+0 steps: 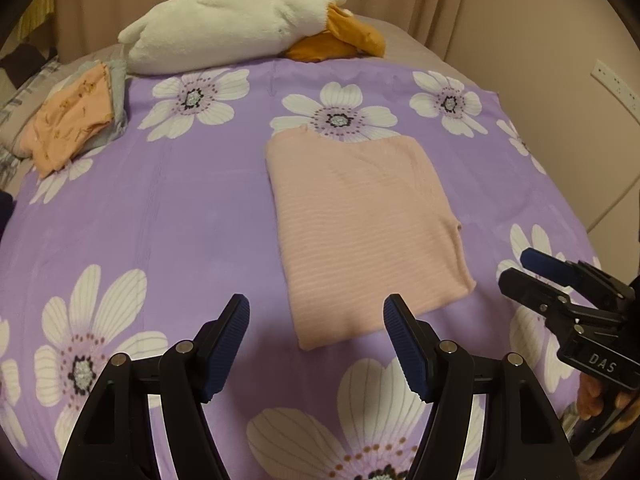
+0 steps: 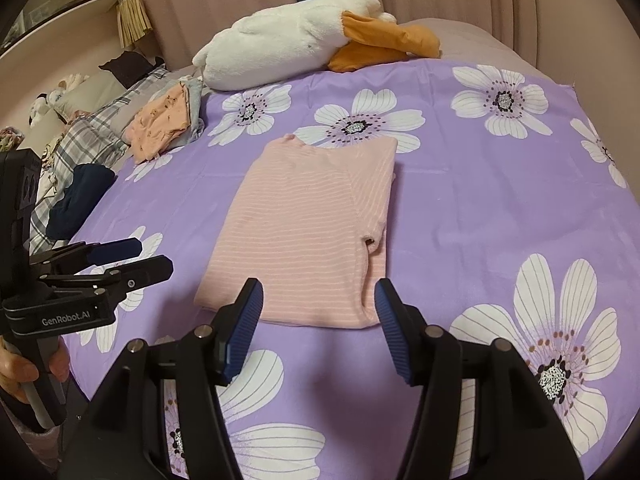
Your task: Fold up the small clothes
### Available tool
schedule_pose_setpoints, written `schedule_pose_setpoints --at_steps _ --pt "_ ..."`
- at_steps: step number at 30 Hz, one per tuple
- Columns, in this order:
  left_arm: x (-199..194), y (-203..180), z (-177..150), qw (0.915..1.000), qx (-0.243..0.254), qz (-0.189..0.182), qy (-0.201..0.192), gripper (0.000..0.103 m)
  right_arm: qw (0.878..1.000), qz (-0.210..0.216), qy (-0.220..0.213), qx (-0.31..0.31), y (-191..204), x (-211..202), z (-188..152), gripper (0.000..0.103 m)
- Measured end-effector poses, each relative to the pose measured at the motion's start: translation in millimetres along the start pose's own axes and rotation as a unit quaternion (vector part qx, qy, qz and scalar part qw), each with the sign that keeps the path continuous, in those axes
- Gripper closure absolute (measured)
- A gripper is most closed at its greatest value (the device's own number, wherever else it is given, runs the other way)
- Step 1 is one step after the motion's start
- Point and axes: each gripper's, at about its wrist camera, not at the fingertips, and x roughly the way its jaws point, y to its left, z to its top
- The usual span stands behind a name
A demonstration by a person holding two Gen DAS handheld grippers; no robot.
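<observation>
With shirt [image 2: 304, 228] lying lengthwise just beyond both empty, wide-open grippers: left gripper [image 1: 316, 340], right gripper [image 2: 318, 324] nearer its hem.

Bare purple sheet [image 2: 480, 200] lies open all around the folded pink top [image 2: 304, 232], with wide room to its right and near side. A plush duck [image 2: 288, 52] blocks the far edge. A clothes stack [image 2: 164, 128] crowds the far left corner.

The dark blue garment [image 2: 82, 200] is cut off at the left wrist view's edge; small bedside items [image 2: 44, 106] remain unidentifiable.
</observation>
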Motion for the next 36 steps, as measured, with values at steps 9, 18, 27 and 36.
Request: schedule_pose_setpoints --at_steps 9,18,27,36 --pt "-14.5 -8.6 -7.2 1.0000 0.004 0.006 -0.005 0.021 1.000 -0.003 -0.012 -0.004 7.5 -13.7 -2.6 0.037" --pt "-23.4 -13.3 -8.5 0.9997 0.012 0.019 -0.011 0.020 1.000 -0.012 -0.022 -0.010 14.0 -25.0 -2.6 0.027" --pt "-29.0 -14.1 -9.4 0.9996 0.015 0.019 -0.017 0.020 0.999 -0.025 -0.034 -0.015 16.8 -34.2 -0.5 0.018" --pt "-30.9 -16.4 -10.0 0.9995 0.014 0.021 -0.019 0.020 0.999 -0.034 -0.037 -0.015 17.5 -37.6 0.9 0.012"
